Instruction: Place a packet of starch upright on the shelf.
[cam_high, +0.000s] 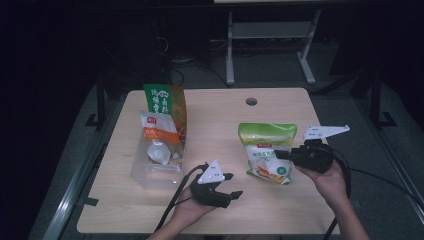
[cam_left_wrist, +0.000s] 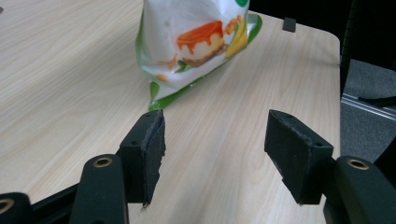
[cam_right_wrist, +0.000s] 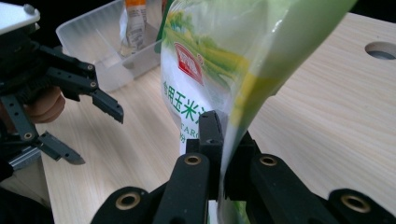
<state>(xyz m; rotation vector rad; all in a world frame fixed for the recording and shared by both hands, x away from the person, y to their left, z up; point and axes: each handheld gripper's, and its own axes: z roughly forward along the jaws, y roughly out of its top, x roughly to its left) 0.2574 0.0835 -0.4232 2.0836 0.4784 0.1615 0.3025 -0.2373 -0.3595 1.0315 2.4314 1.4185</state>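
Pale wood table (cam_high: 220, 120) (dark room)

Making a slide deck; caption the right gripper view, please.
Right tool shut on the green-and-white pouch's edge, open left tool beyond.

One overhead, two close-ups

The high view looks down on the whole table (cam_high: 280, 107). Each gripper view sits low over the wood, close behind its jaws; all three share the green bag (cam_high: 266, 150) (cam_left_wrist: 196, 42) (cam_right_wrist: 219, 60)
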